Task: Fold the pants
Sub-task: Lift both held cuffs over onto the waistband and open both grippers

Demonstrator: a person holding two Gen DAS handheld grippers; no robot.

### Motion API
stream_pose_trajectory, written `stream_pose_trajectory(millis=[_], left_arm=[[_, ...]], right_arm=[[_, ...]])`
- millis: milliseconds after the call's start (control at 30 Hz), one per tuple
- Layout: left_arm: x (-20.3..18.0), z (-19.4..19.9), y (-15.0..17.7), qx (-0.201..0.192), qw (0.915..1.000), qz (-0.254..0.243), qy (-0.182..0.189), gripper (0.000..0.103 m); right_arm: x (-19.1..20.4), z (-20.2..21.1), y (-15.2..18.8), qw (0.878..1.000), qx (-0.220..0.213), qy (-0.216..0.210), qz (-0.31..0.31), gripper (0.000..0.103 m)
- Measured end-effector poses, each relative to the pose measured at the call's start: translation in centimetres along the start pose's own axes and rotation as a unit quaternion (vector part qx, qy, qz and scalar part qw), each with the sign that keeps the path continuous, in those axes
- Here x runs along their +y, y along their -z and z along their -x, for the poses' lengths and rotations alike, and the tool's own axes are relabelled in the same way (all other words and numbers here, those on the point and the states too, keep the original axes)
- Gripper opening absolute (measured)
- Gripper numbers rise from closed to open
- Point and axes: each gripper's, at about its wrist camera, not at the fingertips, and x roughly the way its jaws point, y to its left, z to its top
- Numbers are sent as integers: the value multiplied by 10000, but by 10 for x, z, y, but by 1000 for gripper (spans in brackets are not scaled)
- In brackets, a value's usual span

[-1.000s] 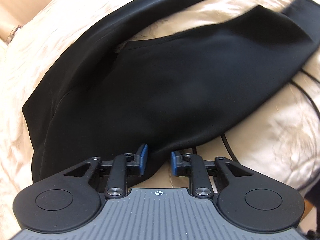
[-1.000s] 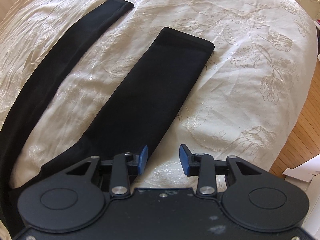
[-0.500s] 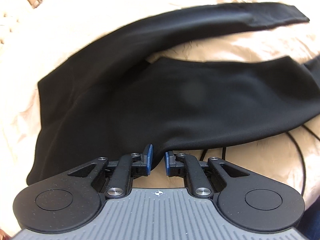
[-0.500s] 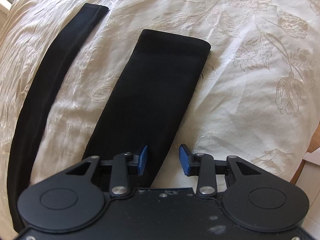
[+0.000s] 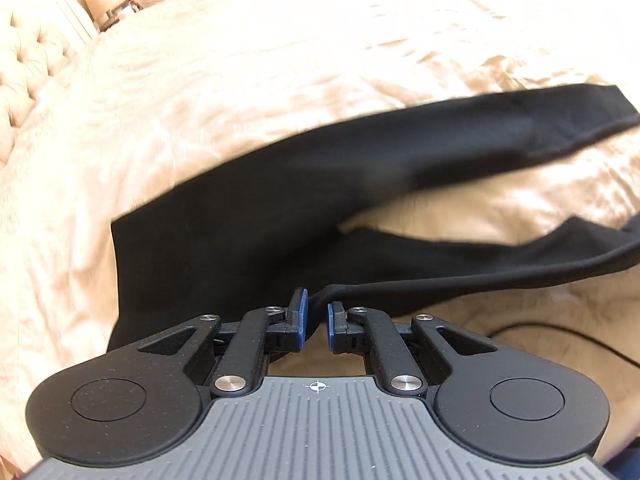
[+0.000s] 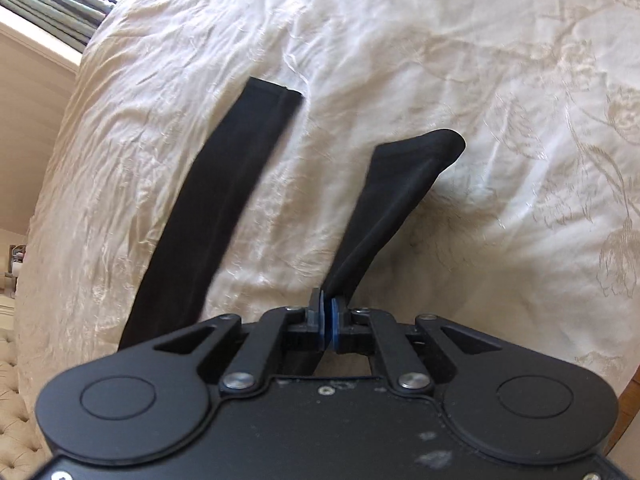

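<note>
On the cream bedspread (image 6: 440,60), the right gripper (image 6: 330,318) pinches one leg of the black pants (image 6: 392,200) (lifted), the left gripper (image 5: 314,322) nips their edge.

The right gripper (image 6: 329,316) was wide open 1 s ago beside the near pant leg (image 6: 396,196); now its pads are pressed together on that leg's edge, and the leg is lifted and bunched vs. flat before. The left gripper (image 5: 314,320) has narrowed on the pants (image 5: 248,236) edge, a fold of cloth now betw. its pads, a small gap left. The left wrist view has also swung, more bedspread (image 5: 240,80) visible.
</note>
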Motion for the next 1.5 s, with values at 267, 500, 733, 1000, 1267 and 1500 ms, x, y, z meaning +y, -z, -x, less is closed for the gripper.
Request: stream_pose_trajectory(millis=[267,500,733,1000,1267,1500], left_arm=[[7,-34,-66,27,10000,-6,-42,8],[9,-84,-106,338,9992,229,-40,8],[4,-125,-133,631,9978,105,-157,8],[8,-150,-142,778,9968,138,-138,8],[2,-154,-133,766,9967,123,-225,8],[1,-153,-135,785,9963,180,-291,8]], right_arm=[[62,-16,-46,9993,-136,-204,276,5],[115,-68,-79,9979,-83,-42,639,5],[144,-113,-102,9978,-33,217,620,4],[150,-123,-128,9962,-52,220,845,12],[100,-112,-149,9940,-276,555,906,28],[84,-111,-165,9849,-476,761,1477,34]])
